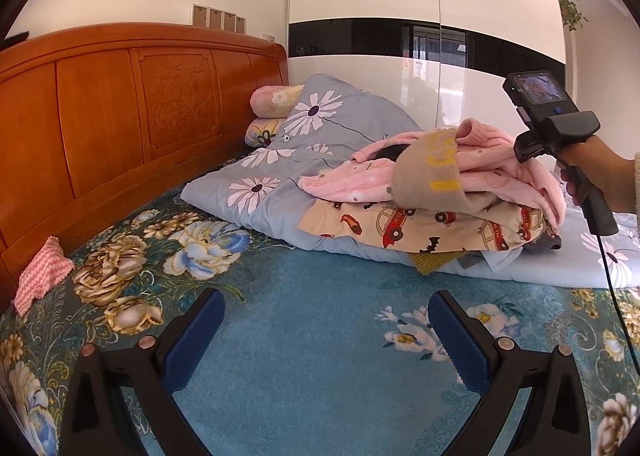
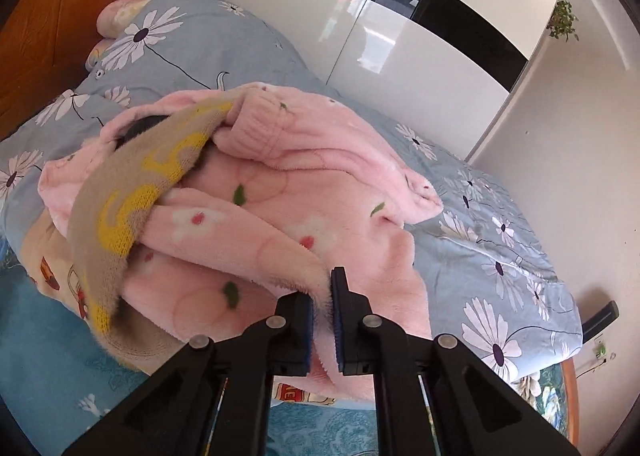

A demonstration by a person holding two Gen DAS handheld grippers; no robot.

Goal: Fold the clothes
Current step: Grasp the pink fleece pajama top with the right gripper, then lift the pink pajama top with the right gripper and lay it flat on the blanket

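One heap of clothes lies on the grey daisy-print quilt (image 1: 280, 144) on the bed: a pink fleece garment (image 2: 320, 216) printed with flowers and leaves, one tan knitted piece (image 2: 132, 212) with yellow lettering draped over it, one cream car-print garment (image 1: 420, 224) beneath; two pillows (image 1: 268, 112) sit by the wooden headboard (image 1: 120, 116); one pink zigzag cloth (image 1: 40, 276) lies apart; the left gripper (image 1: 326, 340) hangs wide apart over the blue floral bedspread (image 1: 320, 376), gripping nothing; the right gripper (image 2: 322, 312) pinches the pink fleece edge, jaws narrow.

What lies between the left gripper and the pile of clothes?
In the left wrist view, only bare blue floral bedspread lies between the open left gripper and the pile of clothes.
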